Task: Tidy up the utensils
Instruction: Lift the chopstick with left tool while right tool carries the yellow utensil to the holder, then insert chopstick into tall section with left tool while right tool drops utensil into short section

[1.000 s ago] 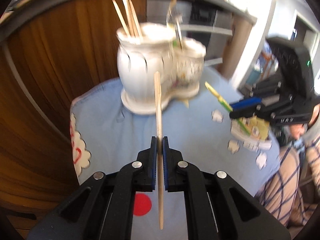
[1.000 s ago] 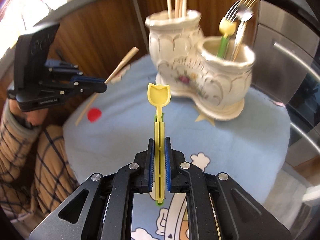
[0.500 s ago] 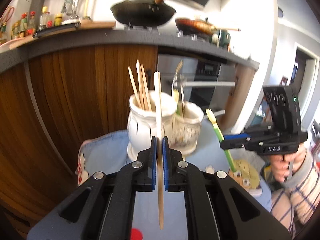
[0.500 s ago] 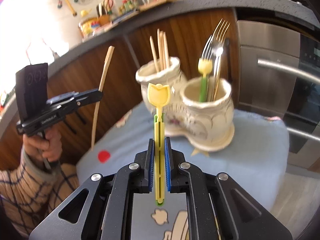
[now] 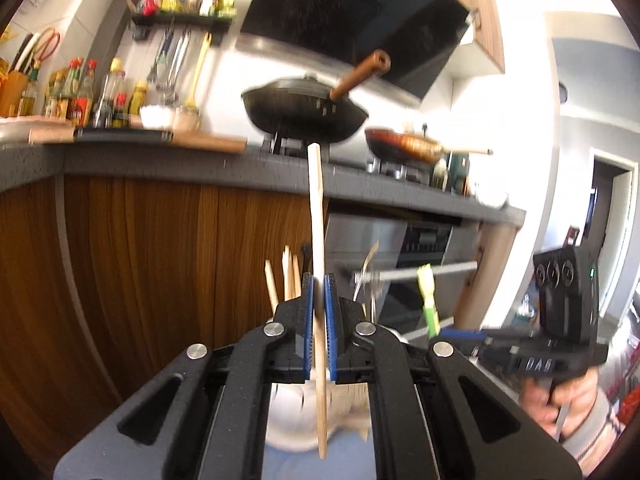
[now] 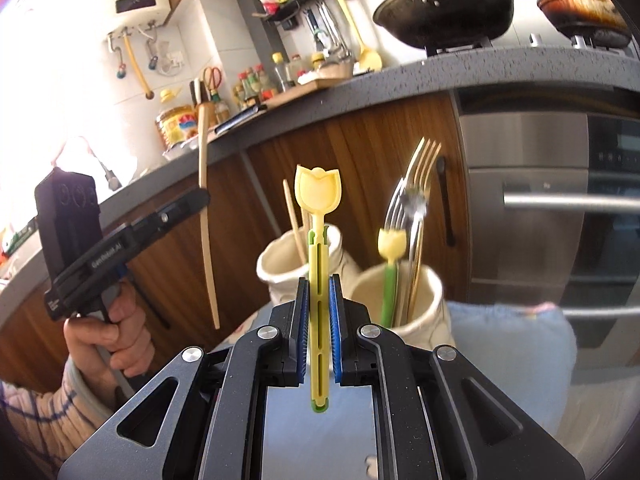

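My left gripper [image 5: 319, 280] is shut on a wooden chopstick [image 5: 316, 216], held upright above the white double-cup ceramic holder [image 5: 296, 416]. My right gripper [image 6: 319, 280] is shut on a yellow-green tulip-topped utensil [image 6: 318, 196], held upright in front of the holder [image 6: 420, 296]. The holder's left cup [image 6: 276, 264] has several chopsticks [image 6: 294, 220]. Its right cup holds forks [image 6: 416, 184] and another tulip utensil [image 6: 390, 264]. The left gripper with its chopstick [image 6: 206, 216] shows at the left in the right wrist view. The right gripper [image 5: 460, 334] shows at the right in the left wrist view.
The holder stands on a light blue cloth [image 6: 508, 344] on a small table. Behind are wooden cabinets [image 5: 140, 264], an oven [image 6: 560, 200] and a grey counter [image 5: 200, 164] with a black wok [image 5: 304, 108], a pan and bottles.
Both grippers have risen and tilted upward with their utensils. The table dropped out of view and the holder now sits low behind the fingers.
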`<act>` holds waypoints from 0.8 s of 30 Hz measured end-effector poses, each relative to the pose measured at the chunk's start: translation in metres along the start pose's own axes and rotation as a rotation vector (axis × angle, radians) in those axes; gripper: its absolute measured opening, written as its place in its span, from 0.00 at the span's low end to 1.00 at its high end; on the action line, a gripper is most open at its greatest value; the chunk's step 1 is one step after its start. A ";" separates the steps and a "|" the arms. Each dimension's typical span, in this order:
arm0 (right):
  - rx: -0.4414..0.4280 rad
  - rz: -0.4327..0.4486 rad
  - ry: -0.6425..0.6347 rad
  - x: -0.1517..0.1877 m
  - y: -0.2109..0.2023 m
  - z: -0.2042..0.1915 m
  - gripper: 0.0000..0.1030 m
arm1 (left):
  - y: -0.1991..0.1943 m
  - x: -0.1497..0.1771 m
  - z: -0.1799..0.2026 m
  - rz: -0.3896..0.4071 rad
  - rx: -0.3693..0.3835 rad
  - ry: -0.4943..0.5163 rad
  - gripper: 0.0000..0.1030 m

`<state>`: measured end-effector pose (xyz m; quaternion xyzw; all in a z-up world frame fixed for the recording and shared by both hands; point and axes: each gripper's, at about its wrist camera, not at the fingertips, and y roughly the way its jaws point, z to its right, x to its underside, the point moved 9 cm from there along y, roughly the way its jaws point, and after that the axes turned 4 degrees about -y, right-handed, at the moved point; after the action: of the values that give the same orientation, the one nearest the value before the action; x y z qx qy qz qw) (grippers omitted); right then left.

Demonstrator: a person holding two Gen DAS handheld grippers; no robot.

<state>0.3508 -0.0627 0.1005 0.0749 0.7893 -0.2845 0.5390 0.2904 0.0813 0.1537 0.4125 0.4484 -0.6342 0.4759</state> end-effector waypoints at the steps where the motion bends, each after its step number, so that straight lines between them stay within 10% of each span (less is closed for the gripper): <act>1: -0.003 0.012 0.003 -0.003 0.002 0.001 0.10 | 0.002 -0.006 0.001 0.028 0.003 0.003 0.05; 14: 0.134 0.187 0.047 -0.030 0.018 0.042 0.10 | 0.022 -0.045 0.000 0.243 -0.014 -0.007 0.05; 24: 0.213 0.141 -0.014 -0.009 0.039 0.044 0.10 | 0.048 0.005 -0.014 0.155 -0.079 0.015 0.05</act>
<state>0.4063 -0.0525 0.0829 0.1851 0.7435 -0.3286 0.5523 0.3371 0.0862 0.1366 0.4316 0.4432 -0.5744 0.5361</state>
